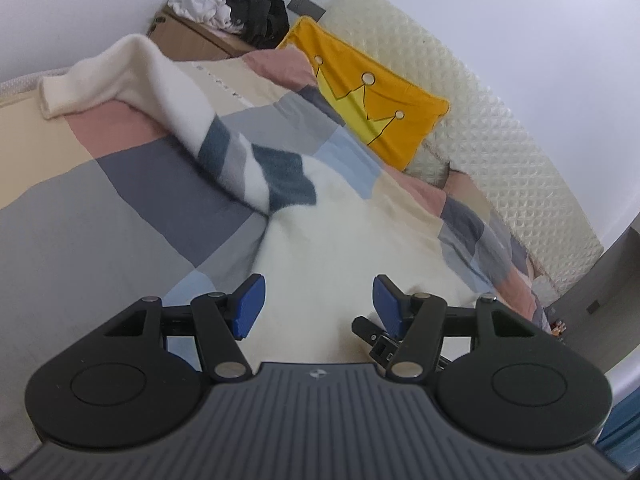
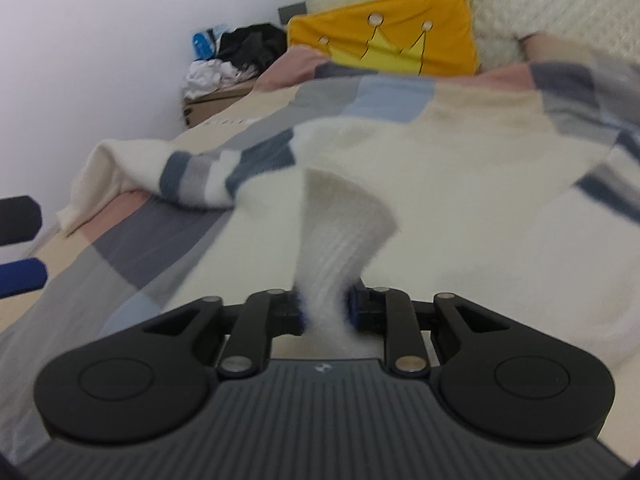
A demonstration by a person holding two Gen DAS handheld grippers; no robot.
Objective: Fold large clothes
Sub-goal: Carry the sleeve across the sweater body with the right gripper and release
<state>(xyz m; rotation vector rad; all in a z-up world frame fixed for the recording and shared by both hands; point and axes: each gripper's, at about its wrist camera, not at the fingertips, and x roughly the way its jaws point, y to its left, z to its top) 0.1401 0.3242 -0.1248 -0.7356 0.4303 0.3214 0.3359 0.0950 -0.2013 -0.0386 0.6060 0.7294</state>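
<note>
While the left gripper (image 1: pixel 318 306) gapes empty, the right gripper's (image 2: pixel 325 307) jaws pinch the fuzzy cream sweater's (image 2: pixel 420 200) ribbed hem.

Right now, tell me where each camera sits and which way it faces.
Left wrist: on the left tool, looking along its open blue fingers over the cream sweater toward the yellow pillow.
Right wrist: on the right tool, low over the bed, its pads against the sweater's ribbed hem; the left tool's fingers show at the left edge.
Shared: sweater, pillow, patchwork cover.
</note>
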